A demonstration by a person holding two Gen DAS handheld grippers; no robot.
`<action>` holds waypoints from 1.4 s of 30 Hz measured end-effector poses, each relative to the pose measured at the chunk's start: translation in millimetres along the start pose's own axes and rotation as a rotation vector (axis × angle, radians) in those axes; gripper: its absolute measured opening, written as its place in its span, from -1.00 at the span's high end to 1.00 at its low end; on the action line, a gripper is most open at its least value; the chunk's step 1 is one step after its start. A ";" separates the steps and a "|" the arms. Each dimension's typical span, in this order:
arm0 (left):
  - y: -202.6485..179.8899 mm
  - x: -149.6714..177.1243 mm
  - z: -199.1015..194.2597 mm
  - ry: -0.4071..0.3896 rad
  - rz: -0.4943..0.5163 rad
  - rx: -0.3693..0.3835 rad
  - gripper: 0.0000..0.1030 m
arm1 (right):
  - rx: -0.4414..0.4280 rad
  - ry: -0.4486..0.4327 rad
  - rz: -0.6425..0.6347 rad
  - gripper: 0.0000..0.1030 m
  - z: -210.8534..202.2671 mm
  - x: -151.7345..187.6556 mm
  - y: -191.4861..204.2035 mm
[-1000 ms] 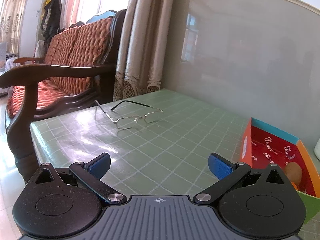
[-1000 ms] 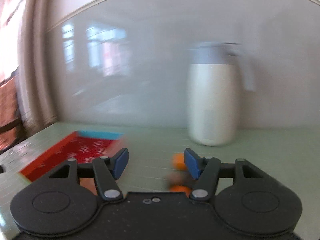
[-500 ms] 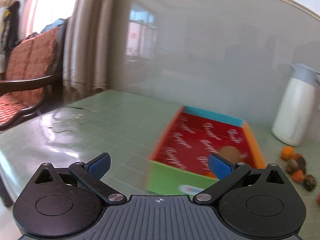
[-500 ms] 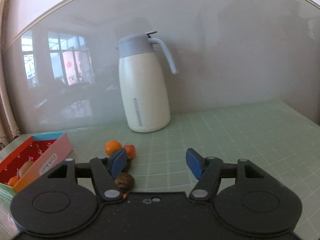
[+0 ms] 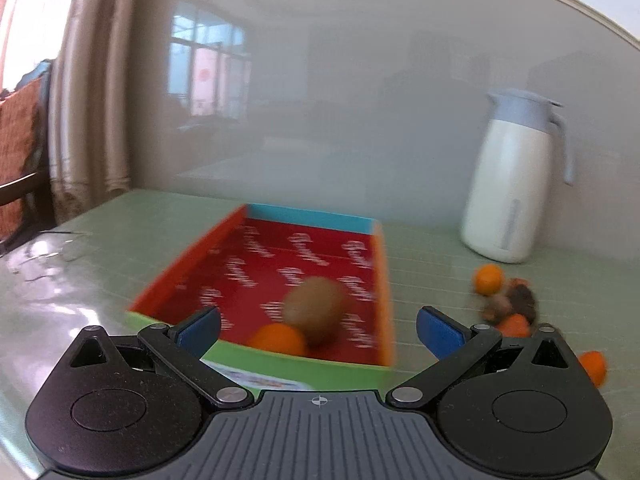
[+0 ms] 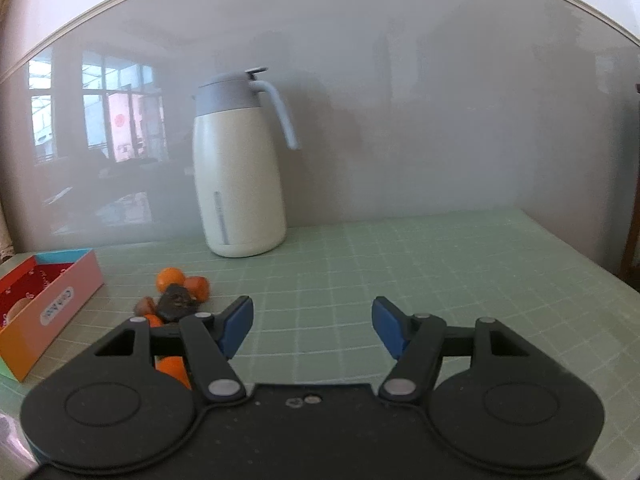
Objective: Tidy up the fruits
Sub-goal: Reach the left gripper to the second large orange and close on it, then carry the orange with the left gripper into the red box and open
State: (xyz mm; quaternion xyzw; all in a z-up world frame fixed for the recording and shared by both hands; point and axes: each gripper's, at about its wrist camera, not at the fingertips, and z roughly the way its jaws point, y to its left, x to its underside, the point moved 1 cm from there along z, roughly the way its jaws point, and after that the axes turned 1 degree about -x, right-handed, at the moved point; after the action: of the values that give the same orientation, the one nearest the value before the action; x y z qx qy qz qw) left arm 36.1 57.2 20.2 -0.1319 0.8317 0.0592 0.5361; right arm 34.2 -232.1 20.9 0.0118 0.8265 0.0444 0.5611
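You are holding both grippers released and empty: left gripper [image 5: 318, 330] is facing the box [image 5: 362, 222], where a kiwi [image 5: 316, 310] is lying between its fingers; right gripper [image 6: 312, 326] is keeping the loose fruits [image 6: 176, 294] just left, ready for pickup.

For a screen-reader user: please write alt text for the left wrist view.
A shallow red-lined cardboard tray holds a brown kiwi and an orange tangerine, framed by the open left gripper. To the right, loose small fruits lie near a white insulated jug.
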 end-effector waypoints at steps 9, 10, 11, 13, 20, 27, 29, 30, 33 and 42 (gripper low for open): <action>-88.4 12.6 -4.4 0.006 0.155 0.158 -1.00 | 0.069 -0.012 0.047 -0.27 -9.0 -0.7 -39.1; -95.8 13.4 -4.2 0.009 0.167 0.170 -1.00 | 0.081 -0.012 0.047 -0.27 -9.8 -0.2 -43.1; -103.5 15.2 -4.4 0.014 0.179 0.186 -1.00 | 0.092 -0.011 0.046 -0.27 -10.9 0.4 -47.3; -119.2 18.3 -2.7 0.029 0.197 0.213 -0.99 | 0.117 -0.011 0.048 -0.27 -13.4 1.5 -56.6; -162.0 26.2 -0.8 0.062 0.229 0.306 -0.99 | 0.165 -0.003 0.089 -0.27 -15.4 4.5 -81.8; -190.6 36.7 1.4 0.132 0.259 0.359 -0.40 | 0.180 0.003 0.079 -0.37 -10.4 6.1 -82.9; -194.9 37.1 2.2 0.137 0.261 0.350 -0.40 | 0.184 0.007 0.093 -0.37 -10.1 6.7 -86.9; -197.4 37.4 3.3 0.142 0.262 0.347 -0.37 | 0.188 0.009 0.097 -0.37 -10.6 7.1 -88.9; -203.7 38.5 8.3 0.166 0.268 0.354 -0.13 | 0.197 0.016 0.097 -0.37 -11.1 9.3 -93.1; -210.5 39.9 13.5 0.176 0.256 0.340 0.25 | 0.206 0.030 0.099 -0.38 -9.0 11.3 -99.1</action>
State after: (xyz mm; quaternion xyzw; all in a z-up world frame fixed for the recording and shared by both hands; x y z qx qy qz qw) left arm 91.8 -147.4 -12.6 0.0623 0.8831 -0.0260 0.4643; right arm 24.7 -330.6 5.1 0.1095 0.8334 -0.0126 0.5415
